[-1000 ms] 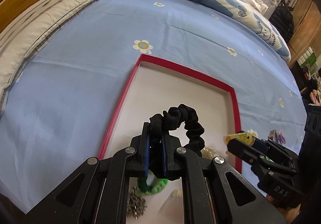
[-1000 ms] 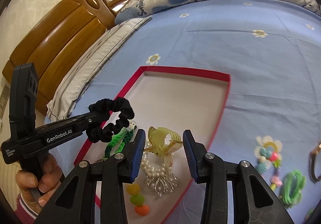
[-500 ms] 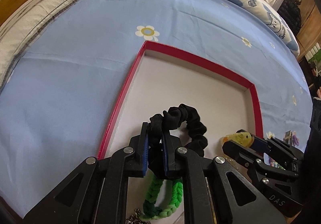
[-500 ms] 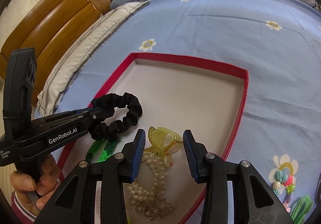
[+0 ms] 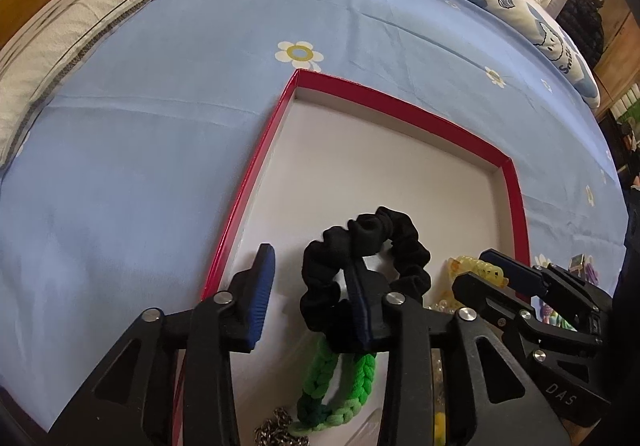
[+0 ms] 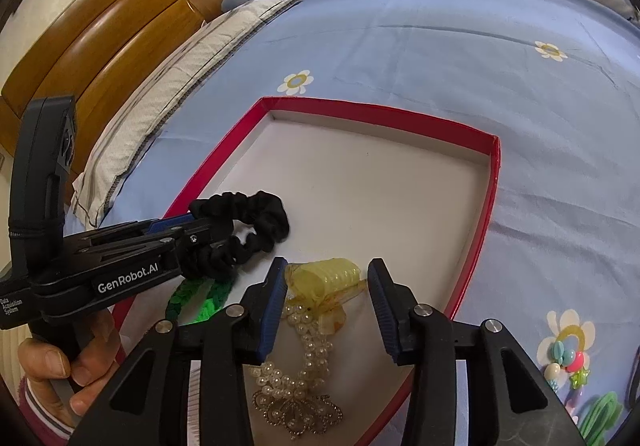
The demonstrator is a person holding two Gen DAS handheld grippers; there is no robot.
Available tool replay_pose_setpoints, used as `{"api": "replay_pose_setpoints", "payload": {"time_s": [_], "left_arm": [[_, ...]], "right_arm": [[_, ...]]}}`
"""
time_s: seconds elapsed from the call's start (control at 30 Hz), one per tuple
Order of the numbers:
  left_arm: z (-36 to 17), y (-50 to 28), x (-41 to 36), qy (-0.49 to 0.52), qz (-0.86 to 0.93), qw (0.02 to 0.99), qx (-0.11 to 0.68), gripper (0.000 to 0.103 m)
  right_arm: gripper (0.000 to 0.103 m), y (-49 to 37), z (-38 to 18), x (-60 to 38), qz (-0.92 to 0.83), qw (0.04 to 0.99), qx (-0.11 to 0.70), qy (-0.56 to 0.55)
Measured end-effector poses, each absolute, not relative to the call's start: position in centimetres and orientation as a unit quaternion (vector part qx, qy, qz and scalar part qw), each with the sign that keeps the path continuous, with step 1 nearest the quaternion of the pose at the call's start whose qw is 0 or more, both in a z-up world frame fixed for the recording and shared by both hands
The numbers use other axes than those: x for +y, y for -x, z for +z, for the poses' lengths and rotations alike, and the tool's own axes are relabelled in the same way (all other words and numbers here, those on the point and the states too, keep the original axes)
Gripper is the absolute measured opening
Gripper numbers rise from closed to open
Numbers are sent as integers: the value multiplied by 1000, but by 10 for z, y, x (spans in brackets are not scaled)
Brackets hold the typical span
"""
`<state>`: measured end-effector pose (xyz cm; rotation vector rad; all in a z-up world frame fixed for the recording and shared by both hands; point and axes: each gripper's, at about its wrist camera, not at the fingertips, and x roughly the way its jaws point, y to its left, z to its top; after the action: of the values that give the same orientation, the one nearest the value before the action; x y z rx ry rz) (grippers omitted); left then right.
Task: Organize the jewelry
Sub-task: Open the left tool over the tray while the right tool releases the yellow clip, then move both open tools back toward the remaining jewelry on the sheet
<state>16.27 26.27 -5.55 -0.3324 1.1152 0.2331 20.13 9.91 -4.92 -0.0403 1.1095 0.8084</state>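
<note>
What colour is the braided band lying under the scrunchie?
Green, light and dark shades, on the braided band beneath the black scrunchie; clearest in the left wrist view.

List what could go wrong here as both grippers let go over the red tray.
1. The black scrunchie is looped over one finger of the left gripper, whose jaws have just been opening; it may lift out on withdrawal.
2. The yellow hair claw lies between the right gripper's parted pads, against the pearl necklace; retreat could drag both.

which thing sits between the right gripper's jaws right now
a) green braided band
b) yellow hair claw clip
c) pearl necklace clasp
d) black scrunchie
b: in the right wrist view the translucent yellow hair claw clip lies in the red-rimmed tray between the right gripper's open jaws, touching neither pad.
</note>
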Motion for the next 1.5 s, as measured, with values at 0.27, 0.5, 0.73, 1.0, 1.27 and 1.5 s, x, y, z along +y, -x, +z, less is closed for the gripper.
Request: {"api": "replay_pose_setpoints", "payload": {"time_s": [0.27, 0.5, 0.73, 1.0, 1.27, 1.5], "left_arm": [[-46, -152, 263, 158, 114, 830, 523, 48], [-40, -143, 262, 156, 118, 831, 521, 48], [-26, -130, 256, 165, 114, 835, 512, 49], [-2, -117, 229, 166, 91, 847, 496, 54], [10, -115, 181, 145, 49, 854, 497, 54], [10, -117, 138, 123, 15, 854, 505, 54]], "right_arm": [[46, -193, -36, 88, 374, 779, 503, 13], [48, -180, -19, 71, 375, 786, 491, -2], [50, -168, -1, 46, 373, 793, 481, -27], [52, -153, 10, -1, 353, 803, 477, -61], [52, -140, 6, -63, 308, 815, 483, -88], [52, -133, 1, -108, 273, 825, 483, -110]]}}
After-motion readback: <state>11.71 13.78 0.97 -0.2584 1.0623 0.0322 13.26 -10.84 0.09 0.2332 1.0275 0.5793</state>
